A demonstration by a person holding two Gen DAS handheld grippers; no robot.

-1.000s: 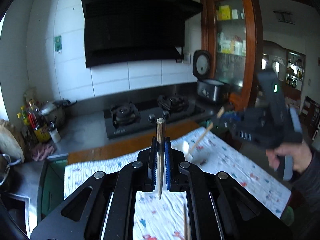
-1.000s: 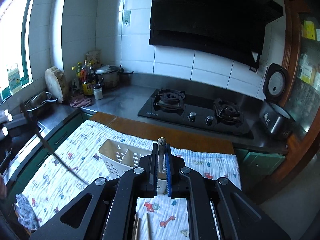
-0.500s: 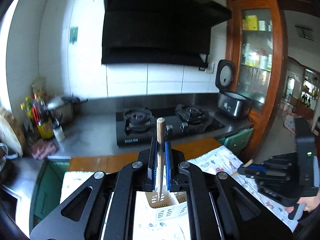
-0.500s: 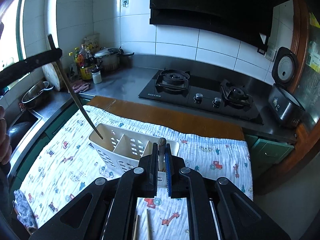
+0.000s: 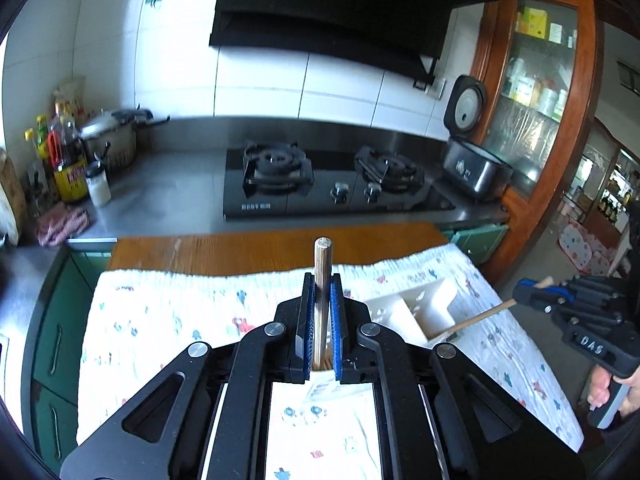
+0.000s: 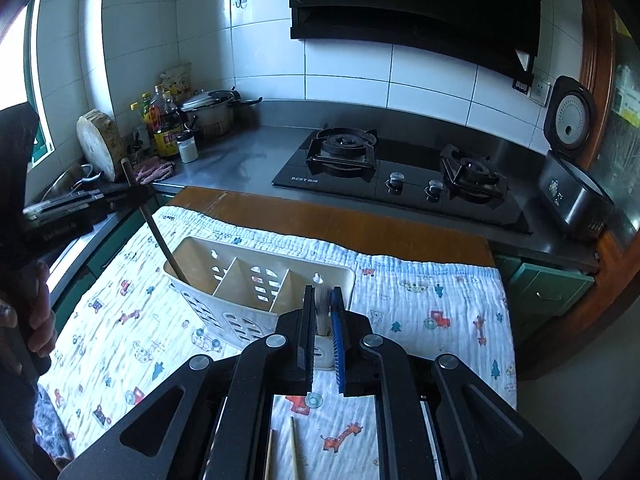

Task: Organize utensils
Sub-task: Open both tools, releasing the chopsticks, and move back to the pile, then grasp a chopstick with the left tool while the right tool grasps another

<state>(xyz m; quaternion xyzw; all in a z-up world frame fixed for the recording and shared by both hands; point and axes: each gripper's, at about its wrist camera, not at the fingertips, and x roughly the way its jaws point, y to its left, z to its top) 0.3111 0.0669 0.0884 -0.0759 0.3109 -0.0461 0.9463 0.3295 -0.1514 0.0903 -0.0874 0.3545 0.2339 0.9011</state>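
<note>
A white slotted utensil caddy (image 6: pixel 256 284) with three compartments lies on a printed cloth (image 6: pixel 432 320); it also shows in the left wrist view (image 5: pixel 416 308). My left gripper (image 5: pixel 321 312) is shut on a wooden chopstick (image 5: pixel 322 280), whose tip dips into the caddy's left compartment (image 6: pixel 170 256). My right gripper (image 6: pixel 323 312) is shut on another wooden chopstick (image 6: pixel 321 308), held over the caddy's right end; its shaft also shows (image 5: pixel 476 318). The right gripper also shows in the left wrist view (image 5: pixel 532 292).
Two loose chopsticks (image 6: pixel 294 452) lie on the cloth under my right gripper. Behind the cloth are a wooden board (image 6: pixel 320 216), a black gas hob (image 6: pixel 400 176), a rice cooker (image 6: pixel 572 184), and bottles with a pot (image 6: pixel 208 114) at the left.
The left gripper swung over and lowered its chopstick tip into the caddy's left compartment. The right gripper moved closer over the caddy's right end, chopstick still held.
</note>
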